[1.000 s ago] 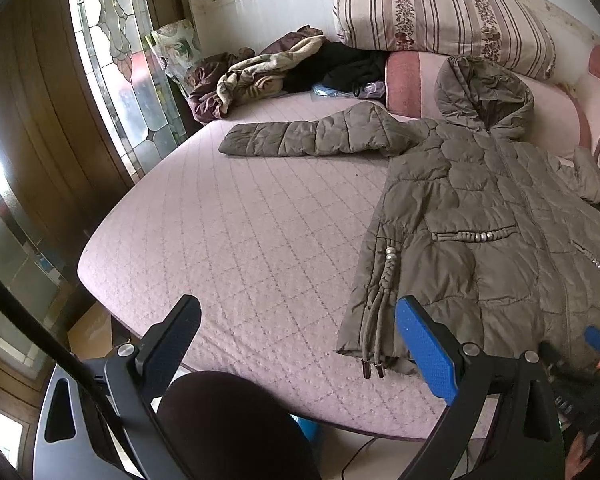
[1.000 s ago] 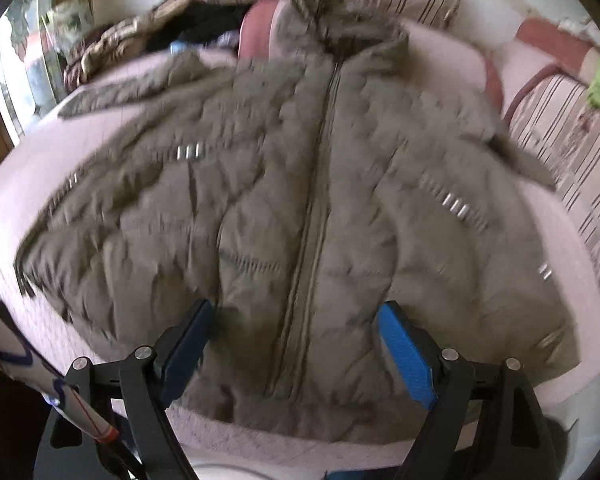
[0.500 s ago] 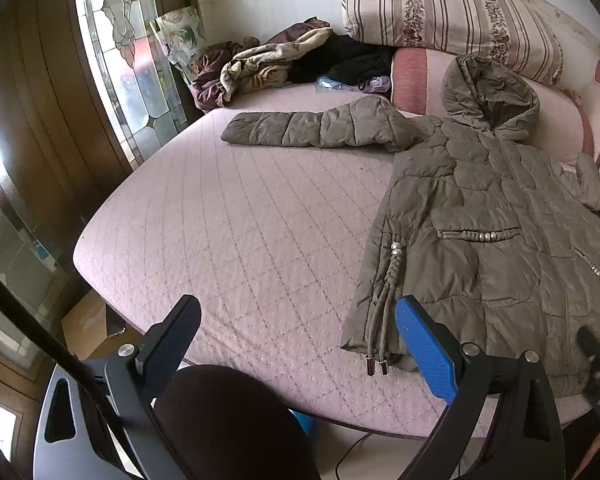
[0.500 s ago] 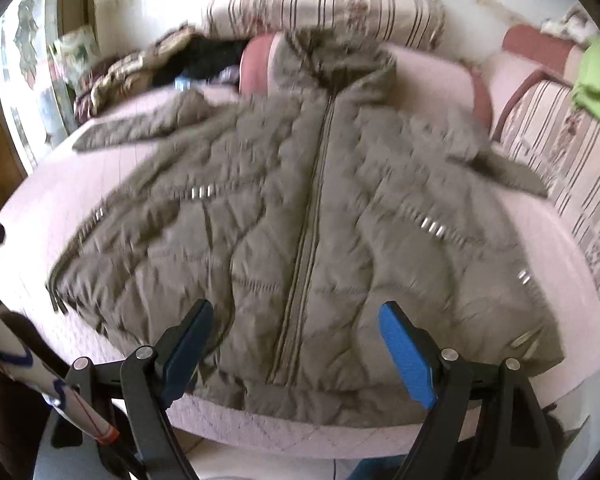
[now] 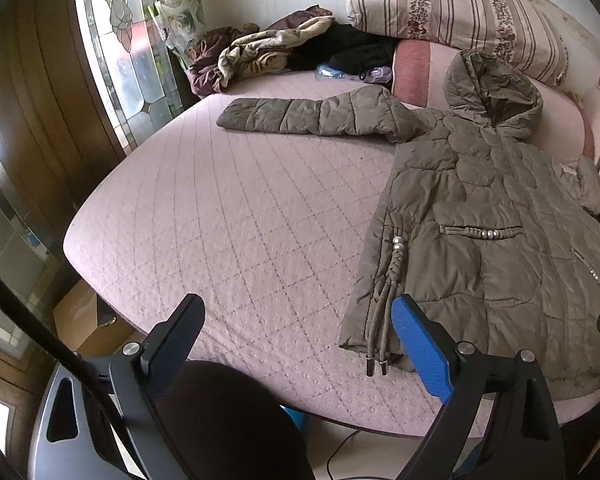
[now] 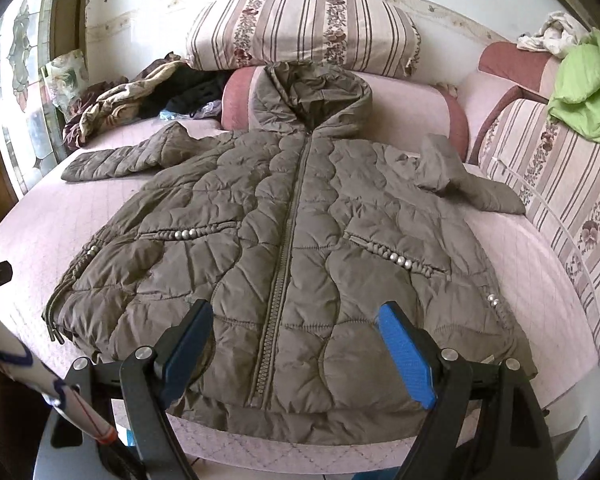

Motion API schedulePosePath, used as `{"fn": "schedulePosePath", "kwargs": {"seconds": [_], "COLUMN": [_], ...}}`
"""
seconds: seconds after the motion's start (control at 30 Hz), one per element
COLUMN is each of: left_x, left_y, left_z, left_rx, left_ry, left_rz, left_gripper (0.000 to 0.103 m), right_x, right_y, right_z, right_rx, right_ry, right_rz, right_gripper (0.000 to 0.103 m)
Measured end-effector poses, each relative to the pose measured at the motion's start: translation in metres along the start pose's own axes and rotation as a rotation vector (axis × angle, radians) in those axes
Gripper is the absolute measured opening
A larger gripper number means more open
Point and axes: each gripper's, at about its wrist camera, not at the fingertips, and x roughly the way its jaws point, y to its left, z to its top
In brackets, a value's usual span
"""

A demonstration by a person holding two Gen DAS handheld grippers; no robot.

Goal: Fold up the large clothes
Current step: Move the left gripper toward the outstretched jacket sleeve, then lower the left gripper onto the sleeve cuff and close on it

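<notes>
The wide bed with its pale pink quilted cover [image 5: 228, 216] fills the room from the stained-glass window [image 5: 116, 52] across to the cushions, and its near edge curves round just under both tools. On it lies the olive-green quilted hooded coat [image 6: 296, 248], spread flat and front up, zipped, on the half of the bed nearer the striped side cushion [image 6: 552, 200]; its hem comes almost to the near edge of the mattress and its hood [image 6: 312, 96] leans up on the pink bolster [image 6: 412, 108]. One sleeve [image 5: 300, 116] stretches out straight across the open cover toward the window, the other [image 6: 464, 180] is bent and crumpled against the side cushion. The whole window half of the bed lies bare, with plenty of free cover beside the coat. Behind, a long striped floral pillow [image 6: 300, 32] rests on the bolster, a heap of brown, beige and black clothes [image 5: 276, 56] crowds the far corner by the window, and a bright green cloth [image 6: 584, 88] hangs over the side cushion. The left tool [image 5: 296, 344] hovers over the near edge beside the coat's corner tassel cords [image 5: 380, 320], its blue-padded arms wide apart and empty. The right tool [image 6: 296, 348] hangs above the hem by the zip, spread just as wide, gripping nothing.
</notes>
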Motion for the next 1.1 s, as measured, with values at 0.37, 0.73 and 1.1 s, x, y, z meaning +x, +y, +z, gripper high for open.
{"fn": "schedulePosePath", "kwargs": {"seconds": [0.37,0.73,1.1], "left_x": [0.02,0.042,0.069], "left_y": [0.01,0.017,0.019], "left_z": [0.003,0.012,0.033], "left_rx": [-0.043,-0.068,-0.074], "left_ry": [0.049,0.075,0.068], "left_rz": [-0.02,-0.005,0.027], "left_gripper": [0.094,0.094,0.085], "right_x": [0.012,0.025,0.042], "right_y": [-0.002,-0.004,-0.005], "right_z": [0.0,0.003,0.01], "right_rx": [0.001,0.009,0.023], "right_ry": [0.024,0.045,0.066], "right_rz": [-0.007,-0.012,-0.012], "right_gripper": [0.088,0.088,0.088]}}
